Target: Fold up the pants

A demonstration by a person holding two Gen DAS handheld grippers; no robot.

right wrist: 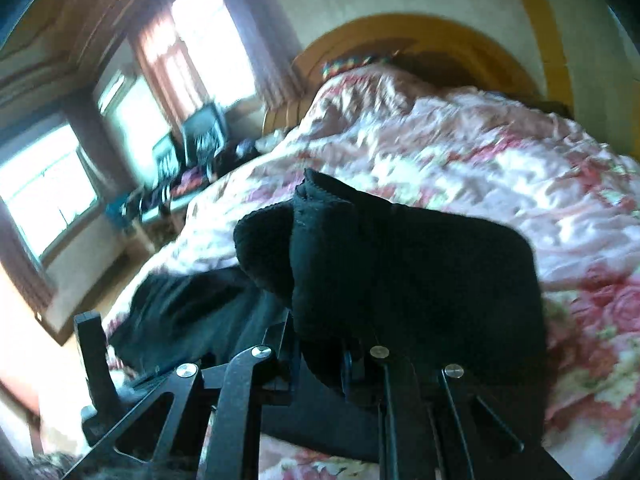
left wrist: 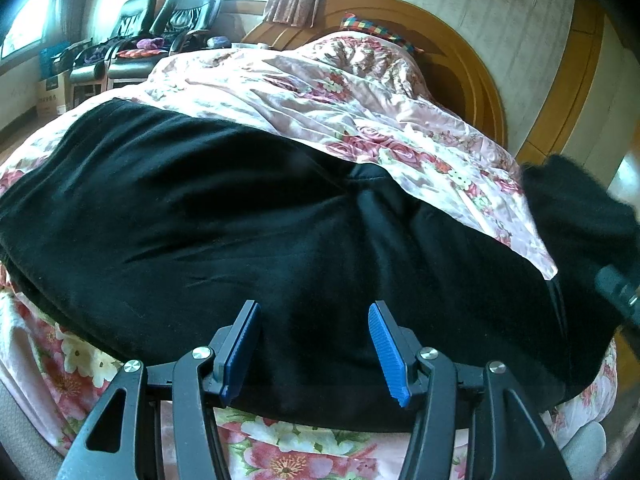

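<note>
Daylight is pouring through the windows point(right wrist: 44, 188), blowing them out to white glare. The right wrist view is smearing with motion blur; the left is staying sharp, both bending and darkening at edges.

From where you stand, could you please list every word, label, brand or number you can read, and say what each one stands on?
Nothing can be read for certain.
Cardboard box on the floor left of the bed: a line of dark print on its side, too small and blurred to read.
Black pants, floral bedspread, black chairs: no text visible.
Right wrist view: motion-blurred, nothing legible.
</note>
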